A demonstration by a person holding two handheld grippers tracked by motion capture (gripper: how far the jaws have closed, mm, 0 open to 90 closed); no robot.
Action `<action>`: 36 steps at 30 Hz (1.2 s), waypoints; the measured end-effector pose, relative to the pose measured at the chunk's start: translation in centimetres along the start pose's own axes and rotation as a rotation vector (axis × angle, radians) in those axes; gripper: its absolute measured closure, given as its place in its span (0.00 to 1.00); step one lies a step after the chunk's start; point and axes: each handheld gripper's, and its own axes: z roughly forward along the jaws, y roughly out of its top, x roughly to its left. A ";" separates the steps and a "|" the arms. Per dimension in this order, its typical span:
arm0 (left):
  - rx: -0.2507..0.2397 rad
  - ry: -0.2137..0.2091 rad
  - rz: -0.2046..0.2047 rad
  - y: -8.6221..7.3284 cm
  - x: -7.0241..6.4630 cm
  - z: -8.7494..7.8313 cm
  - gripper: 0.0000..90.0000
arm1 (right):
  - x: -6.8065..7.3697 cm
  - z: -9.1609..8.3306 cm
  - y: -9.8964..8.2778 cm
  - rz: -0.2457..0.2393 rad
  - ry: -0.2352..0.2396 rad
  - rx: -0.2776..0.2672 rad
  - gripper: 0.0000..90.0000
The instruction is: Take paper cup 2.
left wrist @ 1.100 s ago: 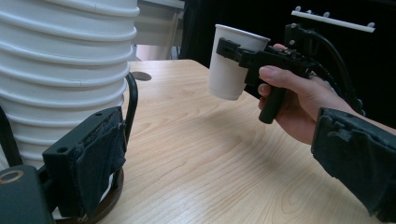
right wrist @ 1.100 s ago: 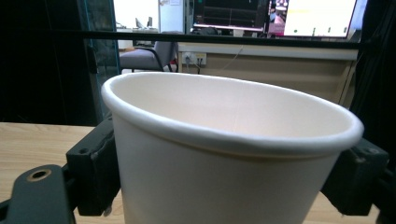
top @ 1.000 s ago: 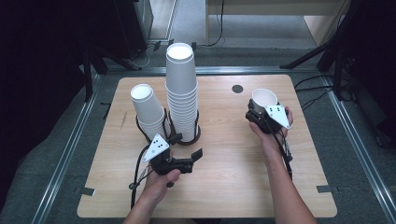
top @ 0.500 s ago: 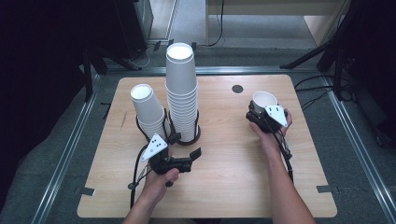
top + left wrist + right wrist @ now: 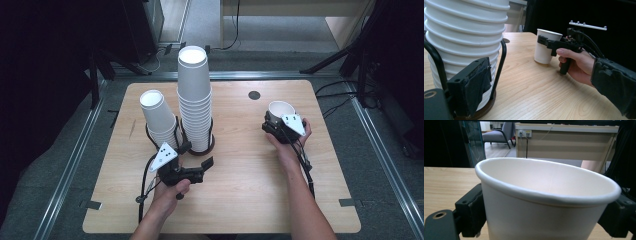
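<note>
Between jaws, upright: paper cup, empty.

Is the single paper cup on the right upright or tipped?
Upright: the paper cup stands on the table, mouth up, between the jaws of the right claw.

A plain white cup is being shown between black jaws. White stacks are being shown on a light wood-grain table.

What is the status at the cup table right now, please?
Right hand-held gripper jaws just opening around single cup, upright on table. Left hand-held gripper open beside tall stack. Nothing blocking.
</note>
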 end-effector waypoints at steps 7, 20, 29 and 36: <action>0.006 0.026 0.032 0.0 -0.3 0.0 0.04 | -0.1 -0.3 -0.4 -0.003 0.007 0.034 0.07; -0.016 0.074 0.038 0.5 -0.1 -0.4 0.02 | 0.0 -2.2 0.2 -0.012 0.077 0.073 0.00; -0.038 0.135 0.065 1.0 0.0 -0.8 0.02 | -0.6 -4.4 0.6 -0.007 0.112 0.078 0.00; -0.059 0.176 0.055 1.5 0.8 -0.9 0.02 | -0.7 -6.4 0.8 -0.017 0.123 0.059 0.00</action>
